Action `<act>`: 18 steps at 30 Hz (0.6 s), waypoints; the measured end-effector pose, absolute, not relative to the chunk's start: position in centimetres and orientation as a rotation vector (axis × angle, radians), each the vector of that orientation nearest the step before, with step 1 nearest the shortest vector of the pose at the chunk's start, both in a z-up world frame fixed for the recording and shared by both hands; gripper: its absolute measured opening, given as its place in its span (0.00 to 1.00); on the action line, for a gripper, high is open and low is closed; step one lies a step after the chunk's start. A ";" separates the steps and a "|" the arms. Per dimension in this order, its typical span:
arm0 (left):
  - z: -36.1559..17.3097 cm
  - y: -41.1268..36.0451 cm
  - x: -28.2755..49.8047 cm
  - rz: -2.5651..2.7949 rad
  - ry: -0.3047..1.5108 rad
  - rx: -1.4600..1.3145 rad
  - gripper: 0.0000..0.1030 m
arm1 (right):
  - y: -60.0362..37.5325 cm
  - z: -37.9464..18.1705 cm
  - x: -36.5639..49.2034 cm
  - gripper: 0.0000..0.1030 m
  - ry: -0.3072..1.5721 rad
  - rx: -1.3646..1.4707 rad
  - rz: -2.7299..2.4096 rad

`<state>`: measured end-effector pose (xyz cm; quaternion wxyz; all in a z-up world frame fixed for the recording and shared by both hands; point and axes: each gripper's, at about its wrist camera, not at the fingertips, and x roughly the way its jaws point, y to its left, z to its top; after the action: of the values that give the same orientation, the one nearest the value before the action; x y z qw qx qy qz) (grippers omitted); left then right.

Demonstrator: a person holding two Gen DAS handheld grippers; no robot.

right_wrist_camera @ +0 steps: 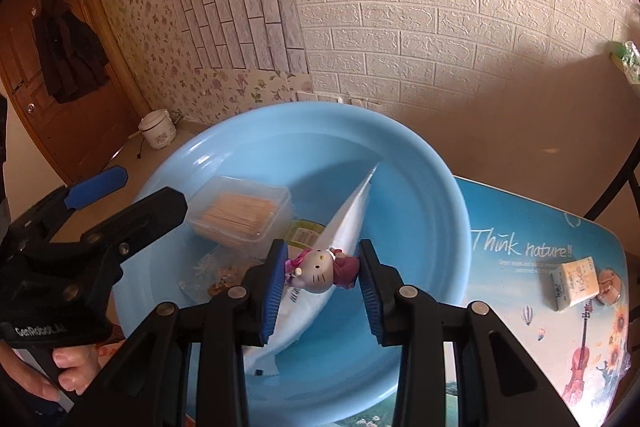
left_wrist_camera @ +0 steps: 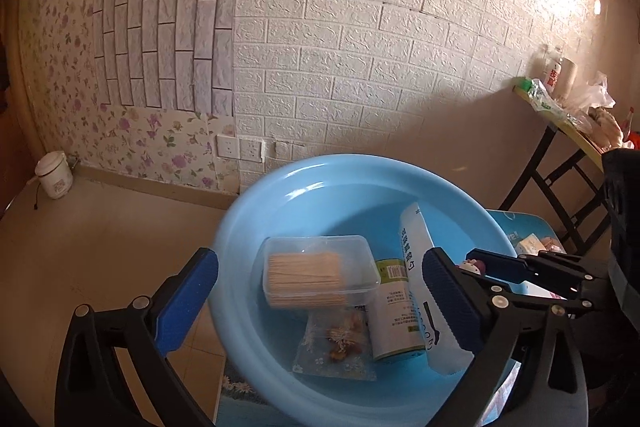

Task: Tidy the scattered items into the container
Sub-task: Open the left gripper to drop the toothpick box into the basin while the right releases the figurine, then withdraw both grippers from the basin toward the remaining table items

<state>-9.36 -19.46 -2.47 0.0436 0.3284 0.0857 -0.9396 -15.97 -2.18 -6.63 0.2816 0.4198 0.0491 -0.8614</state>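
A light blue basin holds a clear box of toothpicks, a white pouch, a green-labelled can and a small clear bag of dried bits. My right gripper is shut on a Hello Kitty figurine and holds it above the basin; it also shows in the left wrist view. My left gripper is open and empty over the basin's near side. A small cream box and a copper-coloured round item lie on the table.
The basin stands on a printed blue tabletop. A white rice cooker sits on the floor by the floral wall. A folding table with bottles and bags stands at the right. A wooden door is at the left.
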 end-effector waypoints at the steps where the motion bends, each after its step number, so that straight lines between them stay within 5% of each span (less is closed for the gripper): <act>1: -2.5 -19.5 -9.3 -2.865 0.256 0.999 1.00 | -2.3 -6.8 -16.0 0.35 0.130 1.130 -2.304; 7: -2.5 -20.2 -8.9 -2.836 0.282 1.004 1.00 | -2.4 -7.1 -15.9 0.39 0.162 1.120 -2.301; 13: -2.2 -19.9 -7.6 -2.793 0.280 0.969 1.00 | -1.5 -6.3 -15.6 0.76 0.150 1.077 -2.362; 18: -2.0 -19.9 -6.8 -2.782 0.321 0.950 1.00 | -0.1 -5.6 -14.7 0.76 0.097 1.055 -2.394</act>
<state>-6.81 -19.90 -2.01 0.0919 0.3198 0.1080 -0.9368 -14.71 -0.11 -5.61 0.2591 0.3891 0.0357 -0.8833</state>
